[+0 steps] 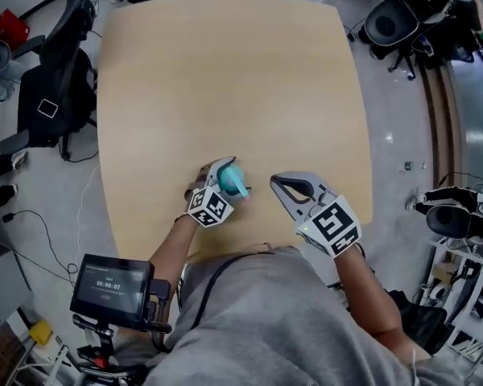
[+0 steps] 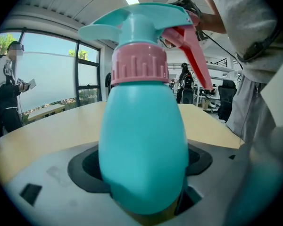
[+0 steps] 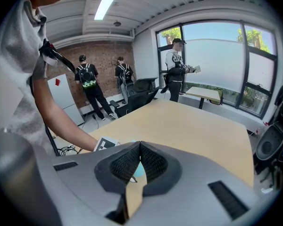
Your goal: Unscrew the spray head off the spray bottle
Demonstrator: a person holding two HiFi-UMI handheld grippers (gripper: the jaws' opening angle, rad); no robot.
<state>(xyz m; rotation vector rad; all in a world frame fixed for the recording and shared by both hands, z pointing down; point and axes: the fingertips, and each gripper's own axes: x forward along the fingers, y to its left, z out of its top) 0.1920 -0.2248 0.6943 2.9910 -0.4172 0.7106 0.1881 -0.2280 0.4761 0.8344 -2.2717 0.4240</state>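
Clamping left gripper (image 1: pixel 223 170) round belly of teal spray bottle (image 2: pixel 142 145), near table (image 1: pixel 225 79) front edge; we judge it light, smooth, squashy. Ribbed pink collar (image 2: pixel 139 66) under spray head (image 2: pixel 141 25) suits twisting grip. Right gripper (image 3: pixel 139 145) just beside, jaws pressed together, empty

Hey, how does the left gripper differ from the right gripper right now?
The left gripper is shut on the teal plastic spray bottle; the right gripper is shut on nothing. The left gripper's jaws stand apart round the bottle; the right gripper's jaws meet. Both are grey with marker cubes, over the pale wooden table.
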